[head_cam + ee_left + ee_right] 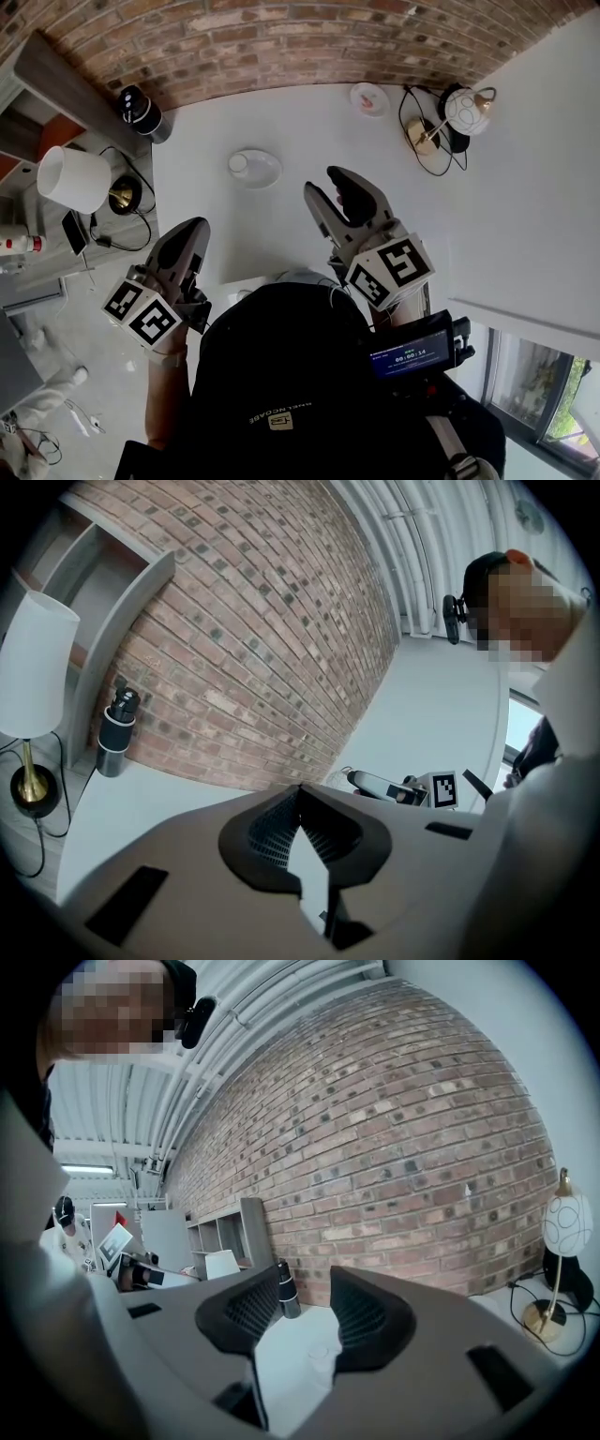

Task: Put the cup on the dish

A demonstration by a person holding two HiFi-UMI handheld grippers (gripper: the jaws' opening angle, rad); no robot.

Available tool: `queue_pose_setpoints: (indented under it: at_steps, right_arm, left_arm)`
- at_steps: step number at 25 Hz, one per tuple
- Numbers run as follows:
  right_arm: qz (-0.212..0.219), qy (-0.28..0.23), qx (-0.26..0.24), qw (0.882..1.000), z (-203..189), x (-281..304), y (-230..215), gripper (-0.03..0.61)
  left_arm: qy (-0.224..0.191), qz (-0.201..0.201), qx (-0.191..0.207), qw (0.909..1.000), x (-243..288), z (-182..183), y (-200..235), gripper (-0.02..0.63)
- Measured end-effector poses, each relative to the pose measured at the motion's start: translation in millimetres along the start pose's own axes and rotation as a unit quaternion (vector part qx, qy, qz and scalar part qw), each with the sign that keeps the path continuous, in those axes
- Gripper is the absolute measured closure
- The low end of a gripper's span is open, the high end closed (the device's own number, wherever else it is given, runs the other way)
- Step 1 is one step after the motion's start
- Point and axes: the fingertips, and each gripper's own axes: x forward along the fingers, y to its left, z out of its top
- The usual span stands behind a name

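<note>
A small white cup stands at the left edge of a white dish in the middle of the white table; whether it rests on the dish or just beside it I cannot tell. My right gripper hovers near me, to the right of the dish, with its jaws apart and nothing between them. Far beyond those jaws, a faint white round shape shows on the table. My left gripper is held low at the left, tips touching, empty.
A second small plate lies at the back by the brick wall. A globe lamp with cables stands back right. A black cylinder and a white-shade lamp stand at the left.
</note>
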Motion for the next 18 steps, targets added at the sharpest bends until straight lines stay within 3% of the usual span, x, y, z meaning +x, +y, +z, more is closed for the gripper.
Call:
queue_pose_setpoints:
  at_steps: [18]
  right_arm:
    - [-0.014, 0.006, 0.019, 1.0, -8.0, 1.0, -6.9, 0.407]
  left_arm:
    - [0.004, -0.002, -0.005, 1.0, 3.5, -2.4, 1.6, 0.609]
